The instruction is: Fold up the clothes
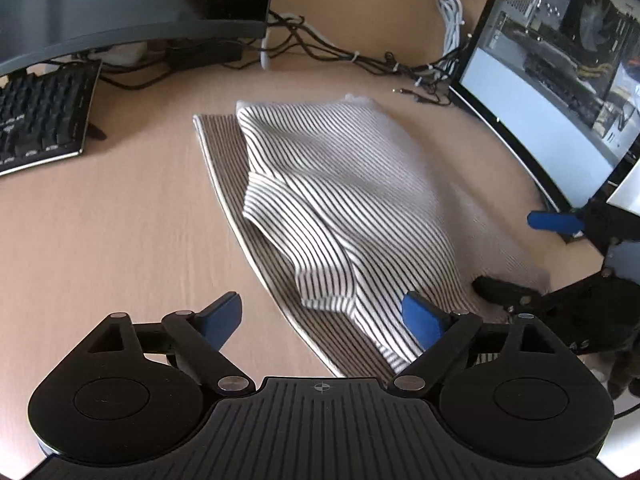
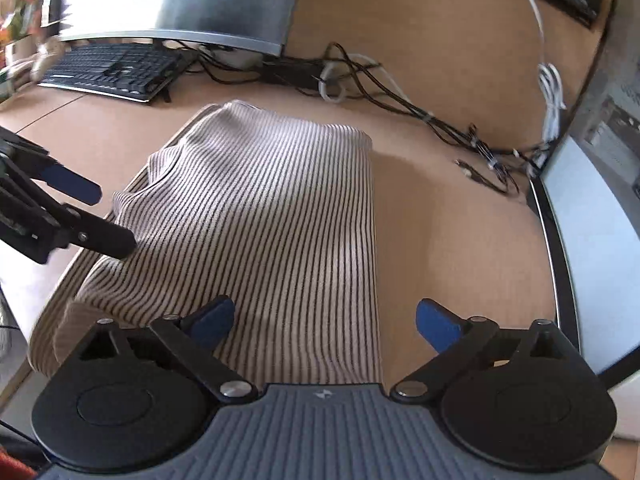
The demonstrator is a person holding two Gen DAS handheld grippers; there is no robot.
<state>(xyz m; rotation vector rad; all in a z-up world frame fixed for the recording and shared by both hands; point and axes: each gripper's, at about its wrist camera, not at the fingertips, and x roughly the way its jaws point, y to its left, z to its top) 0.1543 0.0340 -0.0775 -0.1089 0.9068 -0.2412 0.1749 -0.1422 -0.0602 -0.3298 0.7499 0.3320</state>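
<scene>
Both grippers open over the partly folded striped knit garment on the tan wooden desk.

Left gripper and right gripper hold nothing, blue pads apart. I judge a fold stage complete; my next move calls for gripping the near hem, clear of the black cables.

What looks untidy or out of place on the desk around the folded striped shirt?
The shirt is folded unevenly: a sleeve lies bunched across the top and a lower layer sticks out at one side. Behind it, cables run tangled across the desk. Nothing looks spilled or damaged.
</scene>
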